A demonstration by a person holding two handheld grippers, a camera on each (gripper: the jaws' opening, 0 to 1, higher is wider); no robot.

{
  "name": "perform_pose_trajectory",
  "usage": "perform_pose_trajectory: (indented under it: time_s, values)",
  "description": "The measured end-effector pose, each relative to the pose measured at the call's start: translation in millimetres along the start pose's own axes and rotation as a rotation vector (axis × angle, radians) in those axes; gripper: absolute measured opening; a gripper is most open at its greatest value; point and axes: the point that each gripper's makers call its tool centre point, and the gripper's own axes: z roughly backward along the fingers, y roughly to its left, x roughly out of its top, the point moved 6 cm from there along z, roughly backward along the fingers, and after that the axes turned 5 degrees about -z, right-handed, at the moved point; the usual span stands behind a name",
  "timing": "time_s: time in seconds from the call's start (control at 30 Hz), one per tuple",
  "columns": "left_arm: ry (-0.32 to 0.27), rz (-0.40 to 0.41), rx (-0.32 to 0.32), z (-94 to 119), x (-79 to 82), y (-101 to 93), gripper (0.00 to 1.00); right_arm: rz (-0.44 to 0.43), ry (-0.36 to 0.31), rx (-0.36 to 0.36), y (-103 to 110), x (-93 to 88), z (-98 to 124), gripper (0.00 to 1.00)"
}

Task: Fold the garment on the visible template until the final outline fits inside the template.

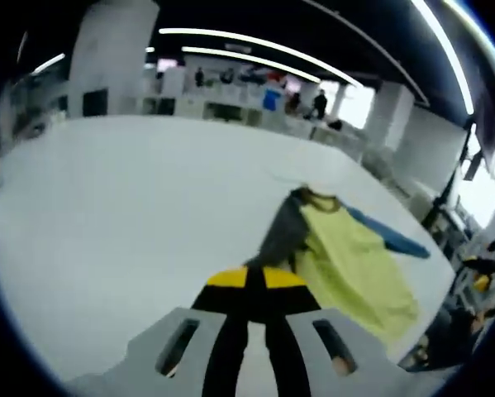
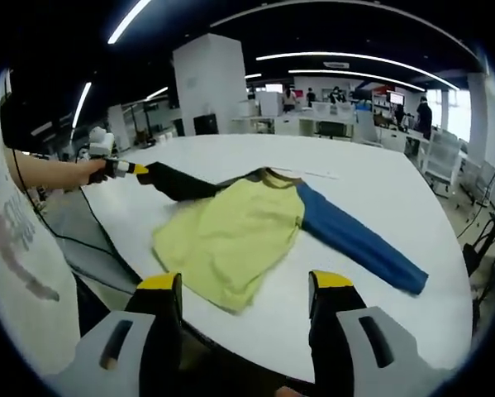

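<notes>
Gripping the end of the dark sleeve (image 2: 177,183), the left gripper (image 2: 138,169) stretches it out over the table's near-left edge, likely to straighten it before folding it across the yellow body; in the left gripper view its jaws meet on the dark cloth. The garment (image 2: 235,236) lies flat on the white table (image 2: 371,190), its hem near the front edge, with the blue sleeve (image 2: 354,240) spread out to the right. The right gripper (image 2: 245,285) hovers with jaws wide apart, holding nothing, probably waiting. No template outline is discernible on the tabletop, and the collar is too blurred to read.
</notes>
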Motion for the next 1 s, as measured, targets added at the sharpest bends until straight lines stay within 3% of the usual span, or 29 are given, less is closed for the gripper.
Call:
perform_pose_trajectory:
  time_s: [0.63, 1.0]
  values:
    - [-0.059, 0.035, 0.089, -3, 37.8, 44.6, 0.01, -0.002, 0.023, -0.022, 3, -1.5, 6, 0.6]
    - [-0.069, 0.062, 0.138, 3, 49.0, 68.5, 0.01, 0.01, 0.035, 0.011, 16, 5.9, -9, 0.59]
